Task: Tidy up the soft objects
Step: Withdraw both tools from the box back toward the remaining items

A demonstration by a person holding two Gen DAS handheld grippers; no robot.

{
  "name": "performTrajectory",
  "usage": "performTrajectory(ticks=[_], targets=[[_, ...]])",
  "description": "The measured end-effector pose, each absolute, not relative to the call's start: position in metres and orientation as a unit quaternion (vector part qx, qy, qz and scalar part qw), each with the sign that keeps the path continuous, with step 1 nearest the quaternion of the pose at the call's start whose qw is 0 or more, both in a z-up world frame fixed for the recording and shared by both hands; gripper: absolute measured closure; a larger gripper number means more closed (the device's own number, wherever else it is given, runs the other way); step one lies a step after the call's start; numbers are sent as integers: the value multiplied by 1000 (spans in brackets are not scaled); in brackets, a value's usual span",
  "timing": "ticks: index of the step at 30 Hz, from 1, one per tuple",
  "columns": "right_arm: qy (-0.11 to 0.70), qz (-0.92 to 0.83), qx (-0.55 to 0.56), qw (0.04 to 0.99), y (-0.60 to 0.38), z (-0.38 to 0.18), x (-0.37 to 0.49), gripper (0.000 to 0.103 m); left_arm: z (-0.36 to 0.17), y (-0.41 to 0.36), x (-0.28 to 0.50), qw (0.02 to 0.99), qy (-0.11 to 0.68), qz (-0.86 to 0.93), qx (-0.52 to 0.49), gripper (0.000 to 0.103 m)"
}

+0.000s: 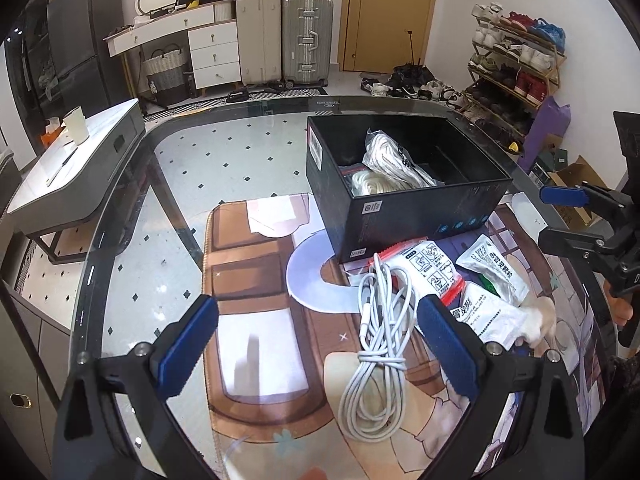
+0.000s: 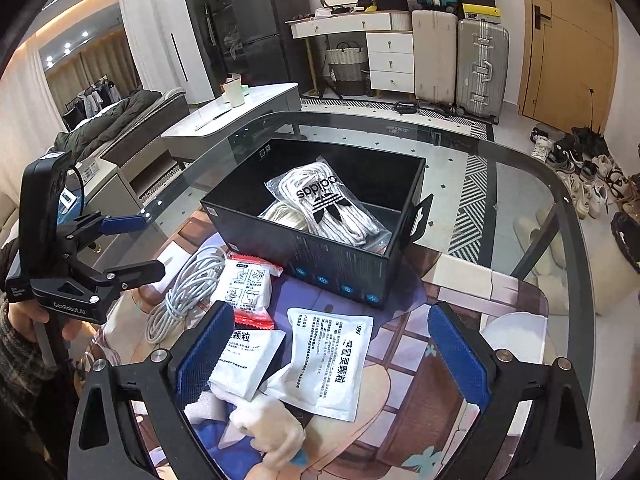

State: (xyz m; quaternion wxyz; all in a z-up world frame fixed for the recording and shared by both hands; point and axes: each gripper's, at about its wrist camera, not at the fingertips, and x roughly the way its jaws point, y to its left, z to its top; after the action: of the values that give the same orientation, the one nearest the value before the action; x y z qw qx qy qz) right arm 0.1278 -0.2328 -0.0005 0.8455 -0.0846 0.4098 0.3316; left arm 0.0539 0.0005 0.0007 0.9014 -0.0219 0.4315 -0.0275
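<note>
1. White and loosely coiled, the charging cable [image 1: 376,344] lay on the printed mat [image 1: 256,280] at the left of the pile, between the spread pads of the left gripper [image 1: 316,354], which stood wide open above it and held nothing.
2. Just right of the cable sat the red-edged packet [image 1: 430,270], then two white sachets [image 2: 328,364], all flat on the mat in front of the black box [image 1: 404,216].
3. The box, open-topped, already held two bagged bundles of white laces [image 2: 324,204].
4. The right gripper [image 2: 332,360] hung equally wide open over the sachets, gripping nothing; a white fluffy item [image 2: 270,426] lay near its lower edge.
5. Risks, as I judged them: the cable's coil was bound only at one spot, so a pinch on a single strand could let loops trail, snag the red-edged packet and drag it along.
6. The sachets lay flat and slick; pads closing on one might skate over it or push it beneath its neighbour, since the two overlapped.
7. The mat covered part of a glass table [image 1: 224,148], and anything nudged past the mat could slide freely.
8. Around it: a grey side table [image 1: 80,176] to the left, suitcases [image 1: 284,44] and a wooden door [image 1: 384,12] behind, a shoe rack [image 1: 516,60] to the right.
</note>
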Motion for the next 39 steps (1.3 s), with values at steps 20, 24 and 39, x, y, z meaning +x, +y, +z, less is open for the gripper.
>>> performTrajectory(ticks=[20, 24, 39], targets=[[443, 335, -101, 826, -227, -22, 123, 4, -15, -7, 52, 889, 454, -48, -21, 3], [449, 331, -107, 823, -225, -27, 124, 4, -20, -11, 53, 886, 460, -48, -11, 3], [492, 308, -110, 807, -216, -49, 133, 4, -35, -18, 57, 876, 480, -54, 3, 3]])
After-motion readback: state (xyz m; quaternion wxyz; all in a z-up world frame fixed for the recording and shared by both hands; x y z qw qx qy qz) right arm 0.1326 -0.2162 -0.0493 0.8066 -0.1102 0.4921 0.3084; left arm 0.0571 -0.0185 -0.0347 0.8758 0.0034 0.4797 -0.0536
